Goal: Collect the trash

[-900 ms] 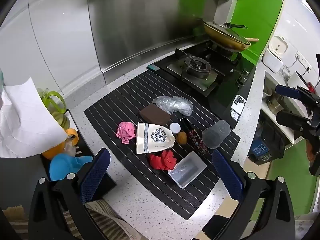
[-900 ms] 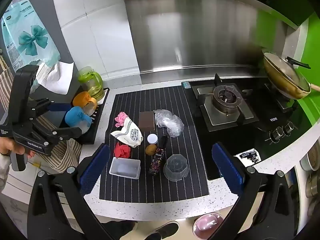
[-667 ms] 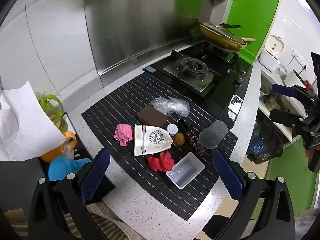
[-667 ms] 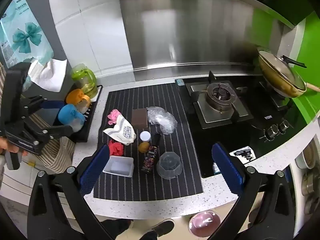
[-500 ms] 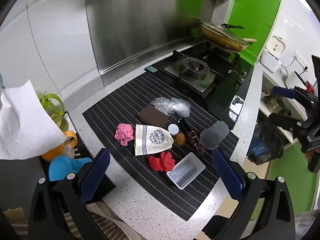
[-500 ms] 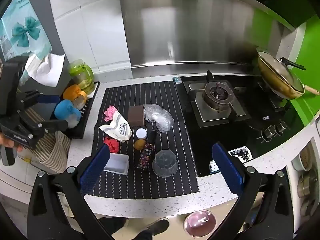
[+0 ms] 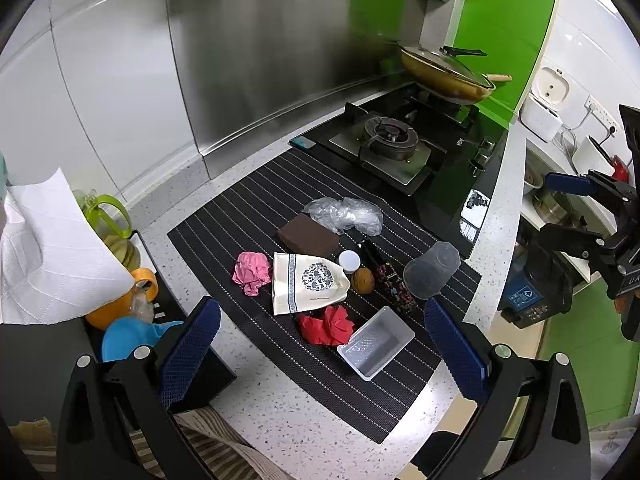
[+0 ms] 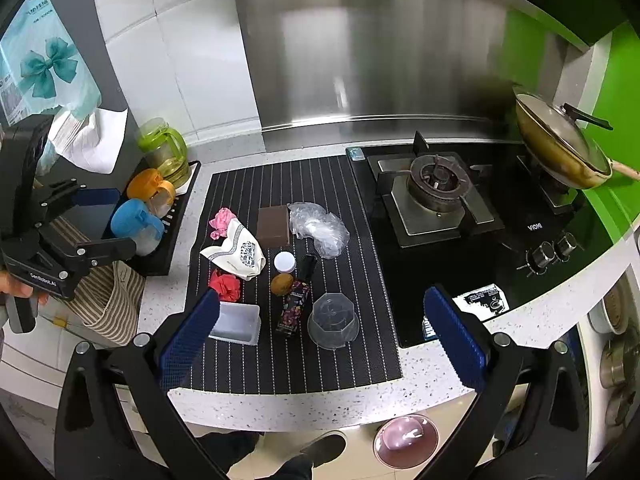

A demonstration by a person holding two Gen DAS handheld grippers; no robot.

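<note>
On the striped mat (image 8: pixel 320 368) at the table's front edge, all the trash sits in one tight cluster, probably staged so either side can reach it. Nothing picked yet.

Left hand-held gripper (image 7: pixel 320 344): jaws spread wide, nothing between them, hanging above the near edge of the mat and pitched down at the cluster. Right hand-held gripper (image 8: pixel 320 344): same, released and empty, above the front table edge. Both read as a survey pose before a first grab.

Trash layout:
- pink paper wad (image 7: pixel 251 272) at the left edge, just beside the cream printed pouch (image 7: pixel 306 282)
- red paper wad (image 7: pixel 327 325) touching the clear rectangular tray (image 7: pixel 376 343), nearest the left side
- crumpled clear plastic (image 7: pixel 344 216) at the back, beside the brown block (image 7: pixel 308 235)
- small white lid (image 8: pixel 285 262), brown round item (image 8: pixel 282 283), dark floral packet (image 8: pixel 295 307) in the middle
- clear cup (image 8: pixel 333 322), mouth down, closest to the right gripper

A pink-lined bin (image 8: pixel 406 438) sits on the floor below the table edge; likely the drop target, which would explain the stance at that edge. Can't confirm.

Soft wads should crush easily; the cup is wide and may slip.
</note>
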